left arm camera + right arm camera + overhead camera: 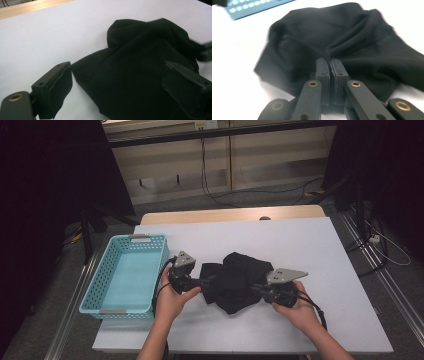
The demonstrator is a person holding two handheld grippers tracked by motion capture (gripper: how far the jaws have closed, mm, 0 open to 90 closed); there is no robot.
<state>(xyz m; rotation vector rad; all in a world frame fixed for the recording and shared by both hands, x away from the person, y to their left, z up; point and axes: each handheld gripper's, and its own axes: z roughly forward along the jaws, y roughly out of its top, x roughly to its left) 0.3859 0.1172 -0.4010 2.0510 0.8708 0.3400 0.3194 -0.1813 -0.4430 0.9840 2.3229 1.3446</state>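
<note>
Table (320,250): we see the black cloth (235,280) crumpled mid-table, right of the blue basket (125,272).
Cloth: soft, light and limp, we judge; best pinched at an edge fold.
Left gripper (120,87): jaws spread, straddling the cloth.
Right gripper (329,63): we have it clamped on a fold.

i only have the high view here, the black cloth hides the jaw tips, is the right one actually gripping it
Observer: Yes. In the right gripper view the right gripper has its jaws shut on a pinched fold of the black cloth.
Operator: and the left one
Observer: The left gripper is open in its own view, jaws wide apart, with an edge of the cloth lying between them but not pressed.
Operator: is the cloth near the basket
Observer: The turquoise basket shows blurred beyond the cloth in the right gripper view, with bare white table between them.
</note>
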